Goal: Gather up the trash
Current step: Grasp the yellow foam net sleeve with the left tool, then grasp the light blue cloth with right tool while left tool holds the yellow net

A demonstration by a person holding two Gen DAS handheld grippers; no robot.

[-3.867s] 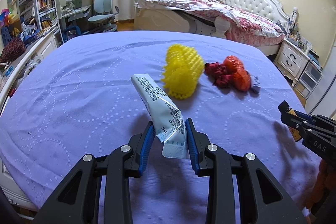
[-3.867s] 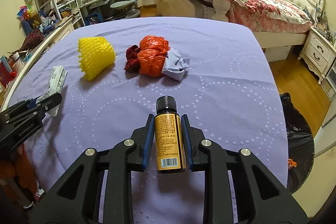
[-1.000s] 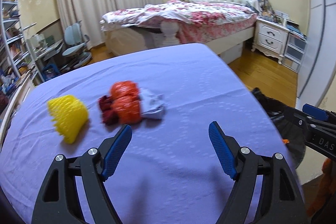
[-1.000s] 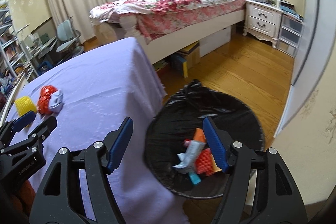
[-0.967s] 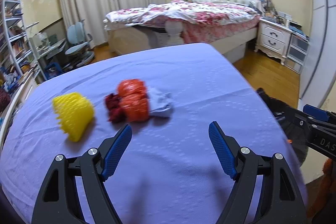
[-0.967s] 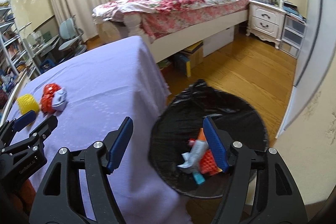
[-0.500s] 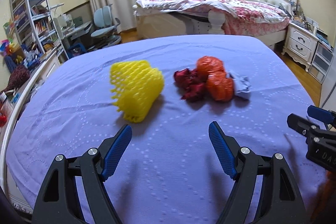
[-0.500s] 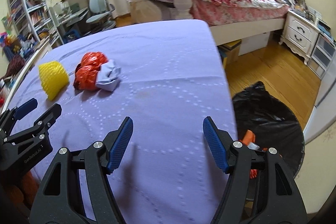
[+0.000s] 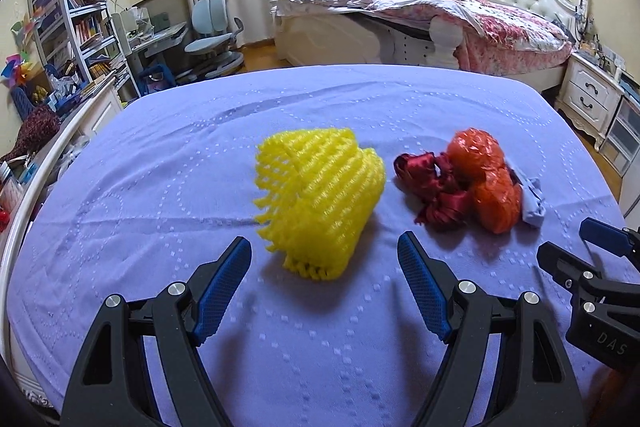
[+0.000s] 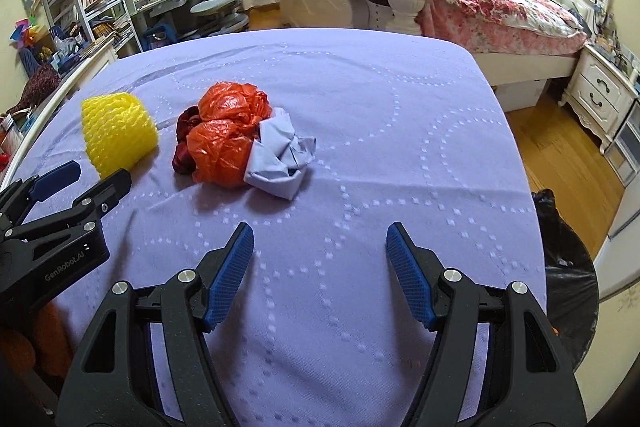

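**Open cloth on my side of the yellow foam net**

My left gripper (image 9: 324, 259) has its jaws spread wide, and the yellow foam net (image 9: 320, 203) sits just beyond them with bare purple surface (image 9: 160, 195) to its left and on my near side. To the net's right a narrow strip of cloth separates it from the dark red ribbon (image 9: 432, 187), which touches the orange plastic bags (image 9: 488, 179). My right gripper (image 10: 320, 259), jaws also wide, hangs over bare cloth on the near side of the crumpled blue paper (image 10: 280, 155), well right of the net.
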